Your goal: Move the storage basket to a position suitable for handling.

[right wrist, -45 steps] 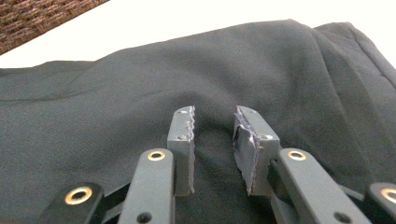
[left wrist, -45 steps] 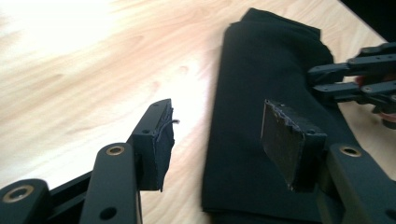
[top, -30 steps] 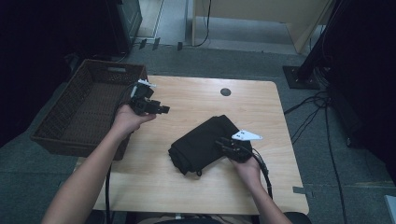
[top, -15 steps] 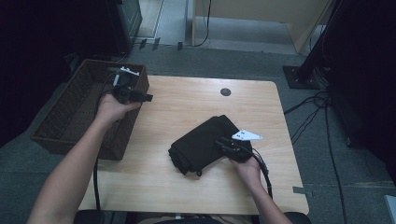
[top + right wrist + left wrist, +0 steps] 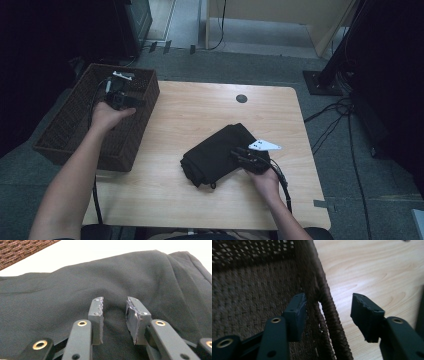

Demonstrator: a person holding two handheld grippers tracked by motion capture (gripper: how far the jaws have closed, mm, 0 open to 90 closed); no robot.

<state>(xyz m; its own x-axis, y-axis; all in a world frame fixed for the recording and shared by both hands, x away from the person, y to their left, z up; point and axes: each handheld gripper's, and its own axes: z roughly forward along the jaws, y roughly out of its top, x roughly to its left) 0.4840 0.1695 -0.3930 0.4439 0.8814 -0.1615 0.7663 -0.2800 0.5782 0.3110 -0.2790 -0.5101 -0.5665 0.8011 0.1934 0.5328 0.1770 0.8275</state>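
Left side of high view: brown wicker basket point(image 5: 75, 135) sits at the table's 9 o'clock edge, partly overhanging the table point(image 5: 200, 110). Left hand point(image 5: 106, 115) hovers over the basket's near-right wall, holding the left gripper point(image 5: 131, 101), which points toward 3 o'clock. In the left gripper view the jaws straddle the basket point(image 5: 329, 315) rim: one finger point(image 5: 297, 312) inside over the woven floor, the other out over the bare wood point(image 5: 367, 272). Jaws about half open and just been closing; the rim stands between them, and neither pad visibly presses it. Nothing gripped.

Centre: folded black cloth point(image 5: 220, 152) lies on the table at about 5 o'clock from table centre, well apart from the basket. A small dark round mark point(image 5: 241, 98) sits on the wood near the far edge, at 12 o'clock from the cloth.

Right: right hand point(image 5: 264, 179) comes in from 6 o'clock and holds the right gripper point(image 5: 240, 153) at the cloth's 4 o'clock end, grey three-cornered plate point(image 5: 265, 146) on top. In the right gripper view the jaws rest low on the cloth point(image 5: 75, 290), gap narrow, fabric seen between the fingers point(image 5: 97, 312). Cannot tell whether the pads pinch a fold or just lie on it.
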